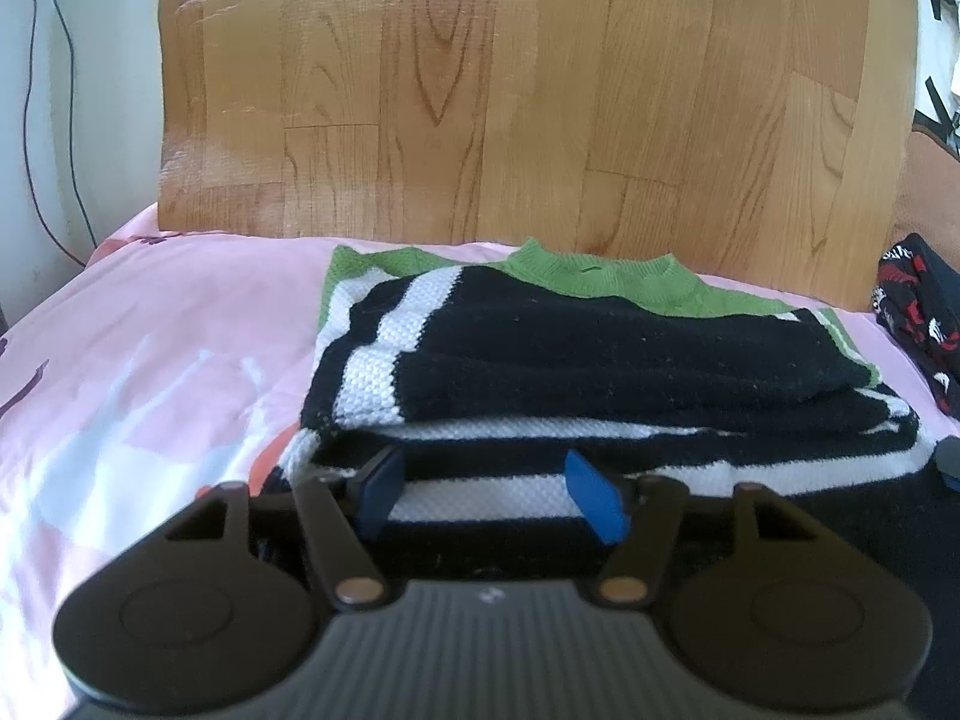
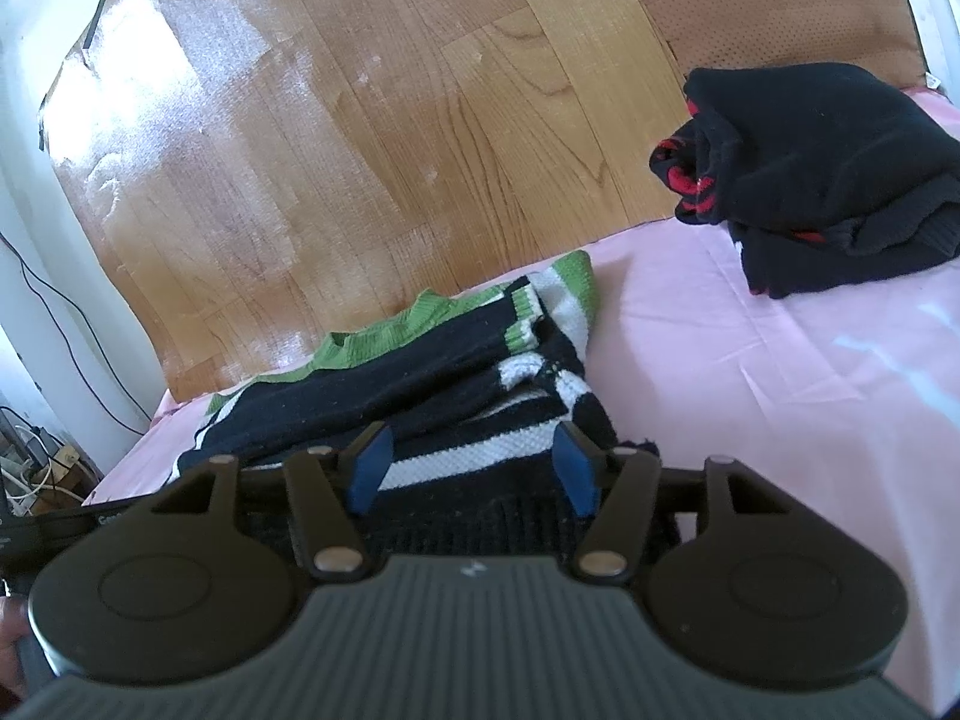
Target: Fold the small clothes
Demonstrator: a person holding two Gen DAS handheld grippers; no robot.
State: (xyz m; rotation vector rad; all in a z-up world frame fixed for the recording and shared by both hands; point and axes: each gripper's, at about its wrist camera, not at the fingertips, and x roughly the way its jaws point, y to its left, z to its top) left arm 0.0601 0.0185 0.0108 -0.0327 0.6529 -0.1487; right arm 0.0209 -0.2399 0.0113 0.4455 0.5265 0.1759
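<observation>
I see the striped sweater (image 1: 600, 348) half folded on the bed (image 1: 150, 360); both tongs, left (image 1: 489, 495) and right (image 2: 471, 468), spread over its near hem, final fold remaining.

Striped sweater (image 1: 600, 348), folded, on pink bedsheet (image 1: 150, 360)

A glossy wood-grain vinyl sheet (image 1: 456, 90) leans behind the pink patterned bedsheet (image 1: 150, 360) — daylight glares on it. Left, a white wall (image 1: 102, 90) with a dangling black cable (image 1: 27, 120); right, a brown perforated cushion (image 2: 774, 6).
</observation>
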